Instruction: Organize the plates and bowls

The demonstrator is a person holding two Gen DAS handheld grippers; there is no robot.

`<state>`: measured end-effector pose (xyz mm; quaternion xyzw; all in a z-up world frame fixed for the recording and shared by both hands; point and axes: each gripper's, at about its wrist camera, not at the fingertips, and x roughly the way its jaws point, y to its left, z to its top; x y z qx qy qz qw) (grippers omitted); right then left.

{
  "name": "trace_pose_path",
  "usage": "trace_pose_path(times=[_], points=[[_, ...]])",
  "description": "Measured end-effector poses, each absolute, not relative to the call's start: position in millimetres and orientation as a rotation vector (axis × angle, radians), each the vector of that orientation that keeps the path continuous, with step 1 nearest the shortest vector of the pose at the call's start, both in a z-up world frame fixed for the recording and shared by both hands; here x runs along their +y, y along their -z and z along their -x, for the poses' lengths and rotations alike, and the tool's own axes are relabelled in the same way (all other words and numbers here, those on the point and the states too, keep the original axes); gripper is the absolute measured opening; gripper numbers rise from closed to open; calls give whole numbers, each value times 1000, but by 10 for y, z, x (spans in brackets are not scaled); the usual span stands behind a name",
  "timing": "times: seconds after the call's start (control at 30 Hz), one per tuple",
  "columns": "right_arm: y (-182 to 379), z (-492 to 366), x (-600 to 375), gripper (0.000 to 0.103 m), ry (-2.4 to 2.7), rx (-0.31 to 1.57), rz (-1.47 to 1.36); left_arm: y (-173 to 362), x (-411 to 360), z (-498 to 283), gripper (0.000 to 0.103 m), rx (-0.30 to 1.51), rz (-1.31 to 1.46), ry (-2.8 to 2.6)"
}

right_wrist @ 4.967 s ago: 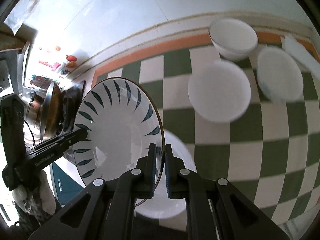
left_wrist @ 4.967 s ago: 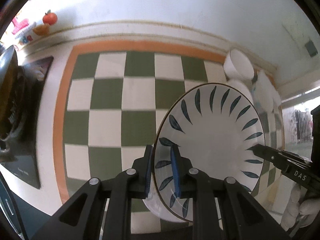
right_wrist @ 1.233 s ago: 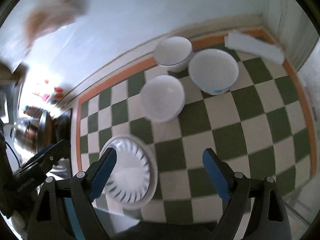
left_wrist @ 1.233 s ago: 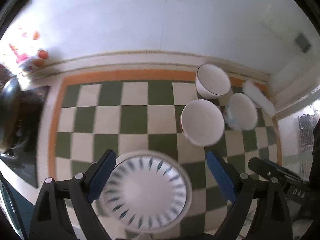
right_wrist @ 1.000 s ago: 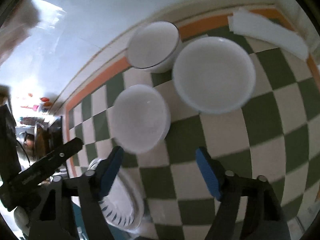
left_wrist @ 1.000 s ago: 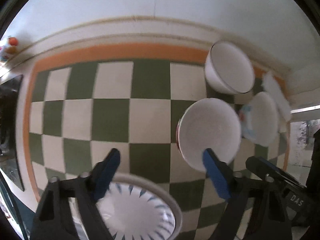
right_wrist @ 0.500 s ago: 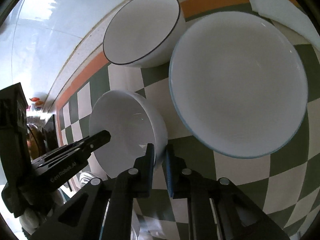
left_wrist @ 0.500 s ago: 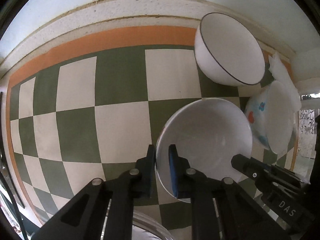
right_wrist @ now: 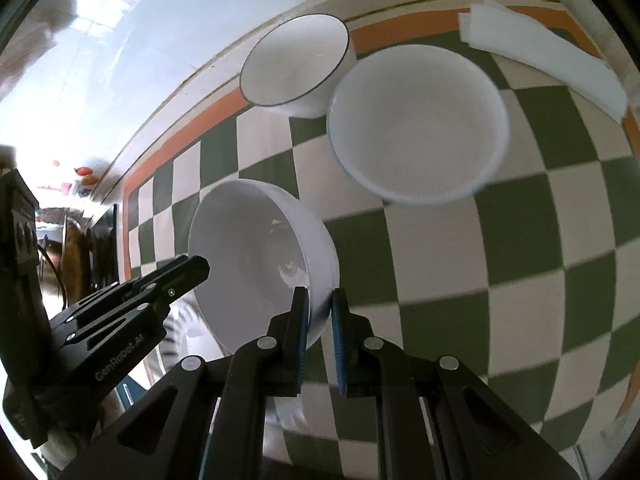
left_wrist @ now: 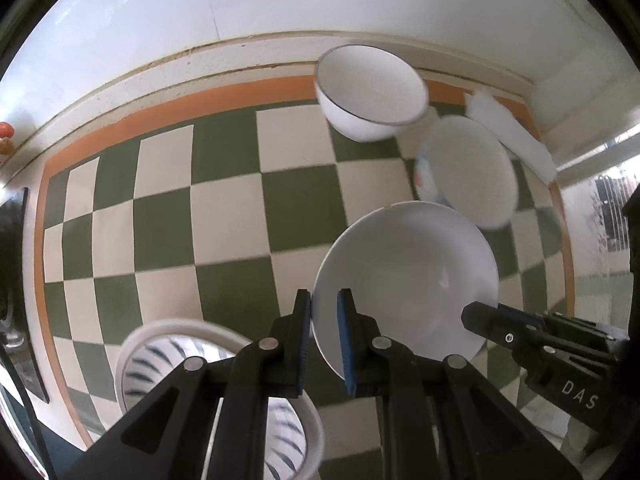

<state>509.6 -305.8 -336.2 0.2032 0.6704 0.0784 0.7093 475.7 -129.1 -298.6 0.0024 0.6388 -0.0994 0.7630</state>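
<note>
A plain white bowl is held up off the checkered cloth by both grippers. My left gripper is shut on its left rim. My right gripper is shut on its right rim; the bowl shows in the right wrist view too. Below it to the left lies the leaf-pattern plate on a white plate. A black-rimmed white bowl stands at the back. A white bowl with a painted outside stands to its right.
A green and cream checkered cloth with an orange border covers the counter. A folded white cloth lies at the back right. The white wall runs along the back. A dark stove is at the left.
Both grippers closed on the plain white bowl's rim and have lifted it up and toward the plate. Earlier they set the leaf-pattern plate down and opened.
</note>
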Motion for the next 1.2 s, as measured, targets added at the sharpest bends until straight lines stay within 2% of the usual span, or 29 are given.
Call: trace_pose_path(times=[0.23, 0.43, 0.63, 0.87, 1.03, 1.17, 1.2], points=[[3247, -4580, -3302, 13, -152, 1489, -464, 3124, -1503, -4556, 11, 1426, -32, 275], [3485, -4315, -3367, 14, -137, 1529, -481, 3372, -1595, -4410, 11, 1481, -72, 285], [3745, -4227, -3358, 13, -125, 1562, -493, 3524, -1642, -4325, 11, 1505, -99, 284], [3767, -4238, -3342, 13, -127, 1567, -478, 3533, -1679, -4329, 11, 1508, -122, 283], [3730, -4305, -3434, 16, -129, 1589, -510, 3334, -1619, -4345, 12, 1519, -56, 289], [3460, -4416, -3726, 17, -116, 1529, -569, 2894, -1571, -4498, 13, 1428, 8, 291], [3385, -4461, -3796, 20, -112, 1508, -577, 2785, -1584, -4583, 16, 1405, 30, 298]])
